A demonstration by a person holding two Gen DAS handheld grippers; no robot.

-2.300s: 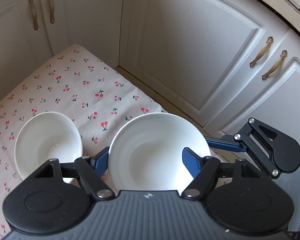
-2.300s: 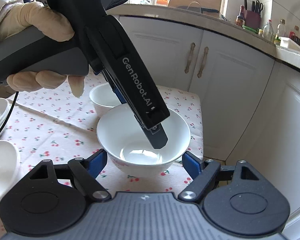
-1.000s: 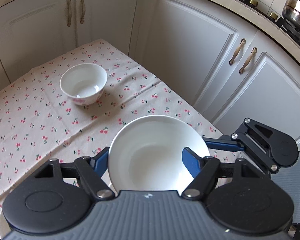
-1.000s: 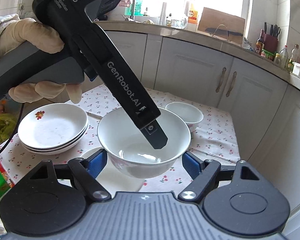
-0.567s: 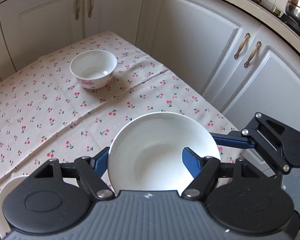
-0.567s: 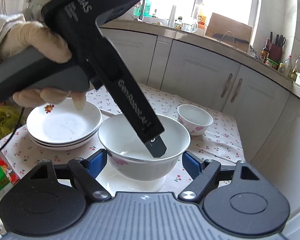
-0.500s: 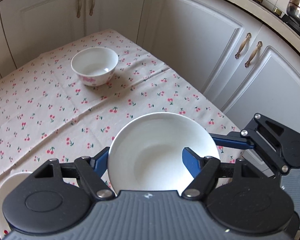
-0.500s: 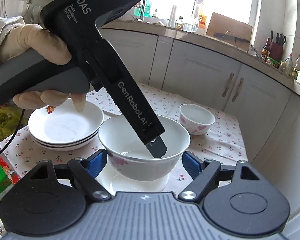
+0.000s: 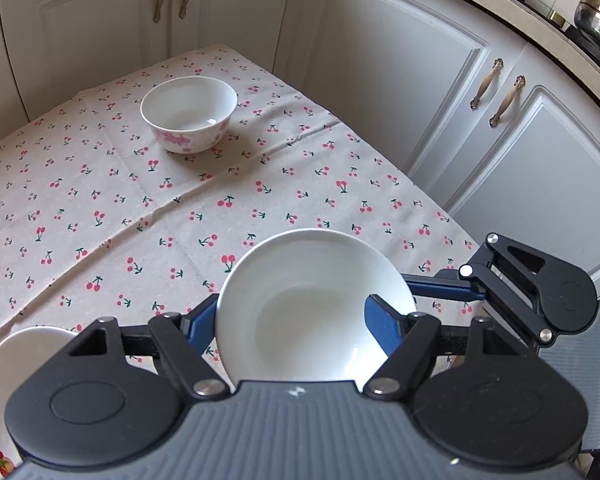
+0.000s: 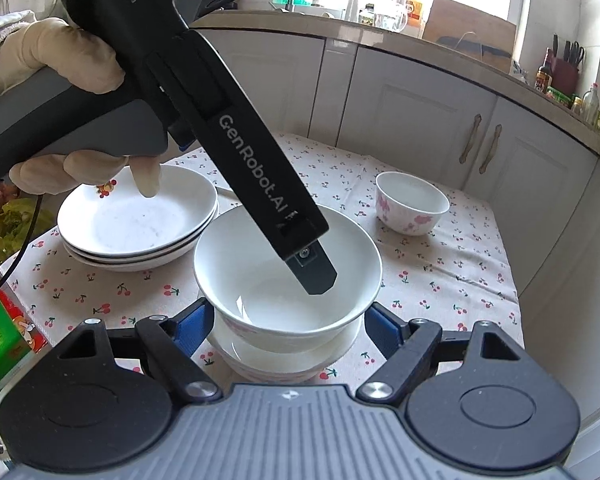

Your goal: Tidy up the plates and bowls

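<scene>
A large white bowl is held above another white bowl on the cherry-print table. My left gripper is shut on its rim, one finger inside it. My right gripper is wide open around the same bowl, its blue pads apart from the wall. A small white bowl with pink flowers stands farther back. A stack of white plates sits at the left; its edge shows in the left wrist view.
White cabinet doors close in the table's far and right sides. The table edge drops off at the right. A green packet lies at the left. The right gripper's body shows beside the bowl.
The large bowl was lifted off the table by the small bowl and carried toward the plates. It now hangs just over the other bowl, lower than half a second ago.
</scene>
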